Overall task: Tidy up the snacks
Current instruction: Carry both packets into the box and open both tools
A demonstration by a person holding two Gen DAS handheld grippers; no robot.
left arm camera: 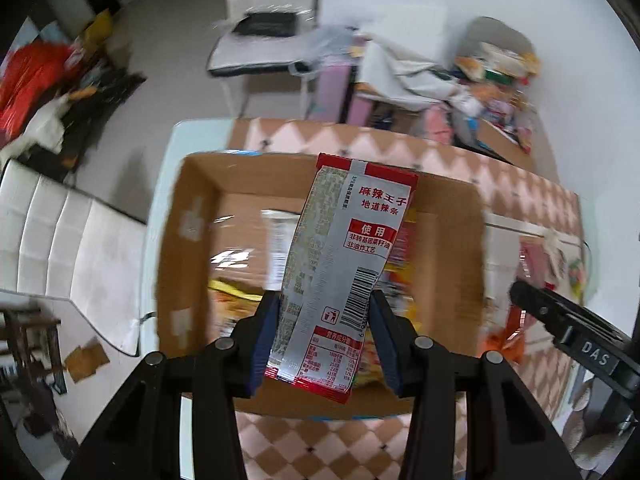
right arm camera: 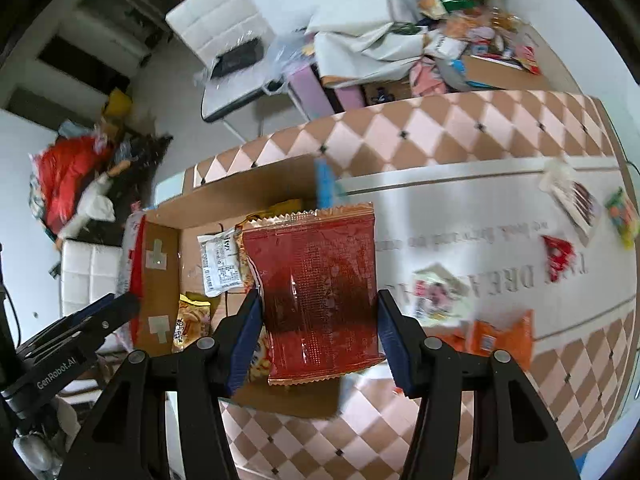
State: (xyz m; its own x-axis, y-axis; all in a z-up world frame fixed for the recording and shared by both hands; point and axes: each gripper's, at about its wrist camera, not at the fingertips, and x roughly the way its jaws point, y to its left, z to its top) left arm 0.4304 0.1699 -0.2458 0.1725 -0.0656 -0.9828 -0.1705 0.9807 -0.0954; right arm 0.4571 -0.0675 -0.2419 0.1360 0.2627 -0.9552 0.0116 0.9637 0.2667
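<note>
Both grippers point steeply down over the cardboard box (left arm camera: pixel 192 240): the left gripper (left arm camera: pixel 325 312) clamps a silver-and-red snack packet (left arm camera: pixel 340 264), the right gripper (right arm camera: pixel 318 320) a red packet (right arm camera: pixel 320 292). Several packets already lie in the box; its walls leave open room. Loose snacks (right arm camera: pixel 500 336) on the checked tablecloth (right arm camera: pixel 440 128) are blurred.

Silver-and-red snack packet (left arm camera: pixel 344 276) with red Chinese print and barcode, held upright over the open cardboard box (left arm camera: pixel 192 248); a few packets lie inside, one white (right arm camera: pixel 220 266), one yellow (right arm camera: pixel 192 320). Dark red crimped-edge packet (right arm camera: pixel 316 296) held above the box's right edge. Loose snacks right on the table: orange packet (right arm camera: pixel 500 338), red one (right arm camera: pixel 558 258), green one (right arm camera: pixel 622 216)
</note>
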